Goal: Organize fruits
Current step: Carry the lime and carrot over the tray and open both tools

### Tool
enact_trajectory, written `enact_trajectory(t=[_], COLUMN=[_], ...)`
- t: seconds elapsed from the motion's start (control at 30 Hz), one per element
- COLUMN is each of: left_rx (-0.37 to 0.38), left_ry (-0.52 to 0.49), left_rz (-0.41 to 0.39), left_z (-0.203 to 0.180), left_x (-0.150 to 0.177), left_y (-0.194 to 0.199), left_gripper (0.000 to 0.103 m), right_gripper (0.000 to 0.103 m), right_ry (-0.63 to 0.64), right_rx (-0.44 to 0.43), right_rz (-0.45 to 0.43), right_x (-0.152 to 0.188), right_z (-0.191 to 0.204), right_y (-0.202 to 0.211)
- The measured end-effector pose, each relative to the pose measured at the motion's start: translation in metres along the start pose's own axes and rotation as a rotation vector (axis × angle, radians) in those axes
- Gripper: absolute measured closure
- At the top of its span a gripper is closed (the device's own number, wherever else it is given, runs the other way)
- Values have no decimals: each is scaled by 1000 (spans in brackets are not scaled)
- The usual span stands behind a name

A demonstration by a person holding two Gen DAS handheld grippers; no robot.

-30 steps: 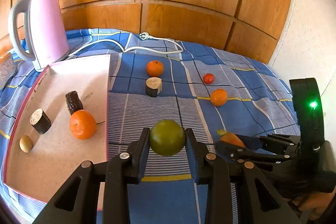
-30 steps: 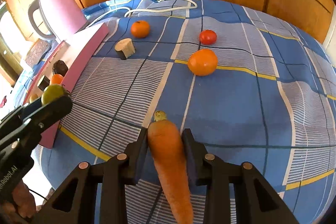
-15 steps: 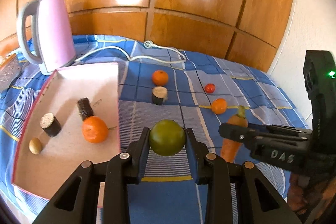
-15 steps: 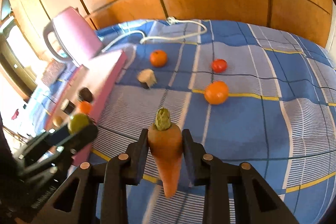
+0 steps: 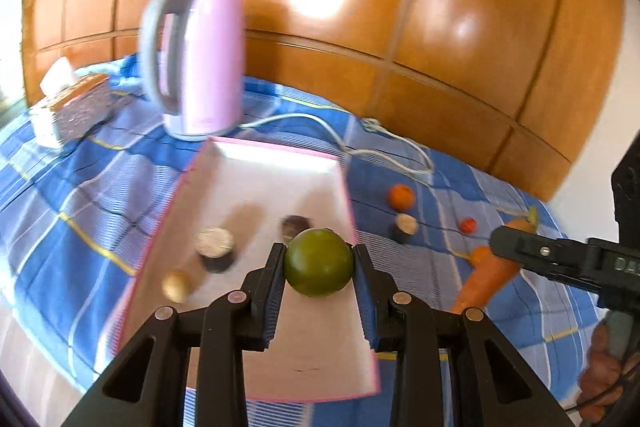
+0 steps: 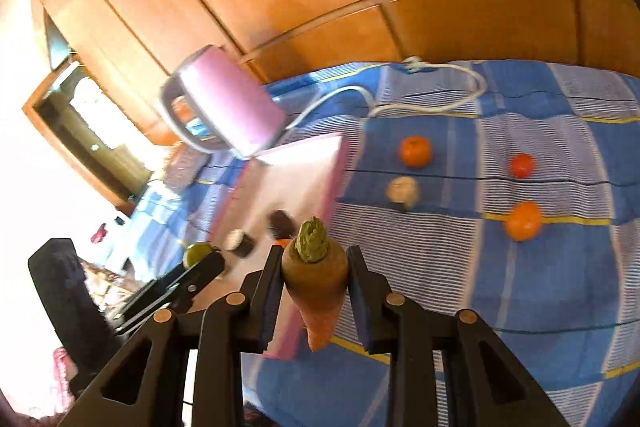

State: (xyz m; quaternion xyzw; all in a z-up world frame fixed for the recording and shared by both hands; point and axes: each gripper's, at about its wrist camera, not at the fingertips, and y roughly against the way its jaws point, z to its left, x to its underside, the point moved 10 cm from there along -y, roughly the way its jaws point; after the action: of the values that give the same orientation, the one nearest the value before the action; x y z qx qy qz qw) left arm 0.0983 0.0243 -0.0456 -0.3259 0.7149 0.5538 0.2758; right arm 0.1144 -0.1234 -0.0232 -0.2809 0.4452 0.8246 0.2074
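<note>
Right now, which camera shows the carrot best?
The right wrist view: the carrot fills the centre, gripped between the right gripper, its green top toward the camera. In the left wrist view the carrot appears small at the right edge, partly behind a finger.

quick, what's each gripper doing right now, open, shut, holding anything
Left gripper: shut on the green fruit, held above the pink tray.
Right gripper: shut on the carrot, leafy end up.
</note>
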Motion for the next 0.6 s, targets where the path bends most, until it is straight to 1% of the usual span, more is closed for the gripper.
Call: enact_trajectory(t=[0.2,0.27,0.37,0.4,0.43,0.47,0.5,0.57,0.6], left_rx=[-54,-65,-73,-79,-86,-93,-101,-127,-139], left_ry=[63,79,84,85,89,95,102,122,132], left_rz=[2,5,8,8,10,12,13,7,2], left_z=[37,45,50,52,54,57,60,69,73], left_x=[-1,1,4,5,6,7,8,9,9], left_y=[-1,-3,-4,-5,-6,-6,-6,-5,-4], left_gripper=[70,70,69,68,65,60,55,36,33], right_gripper=[72,72,72,70,68,67,67,63,60], right_ry=[-3,9,24,26,24,18,15,5,1], right_rx=[-143,-152,-167,-160,-152,-139,-135,-136,-133], right_rz=[76,104,175,195,219,237,239,224,219], right_x=[-3,-1,7,9,13,15,16,16,17], right_z=[50,61,77,80,81,83,84,84,84], right_y=[-28,-39,-66,-74,-83,-92,-96,-100,-100])
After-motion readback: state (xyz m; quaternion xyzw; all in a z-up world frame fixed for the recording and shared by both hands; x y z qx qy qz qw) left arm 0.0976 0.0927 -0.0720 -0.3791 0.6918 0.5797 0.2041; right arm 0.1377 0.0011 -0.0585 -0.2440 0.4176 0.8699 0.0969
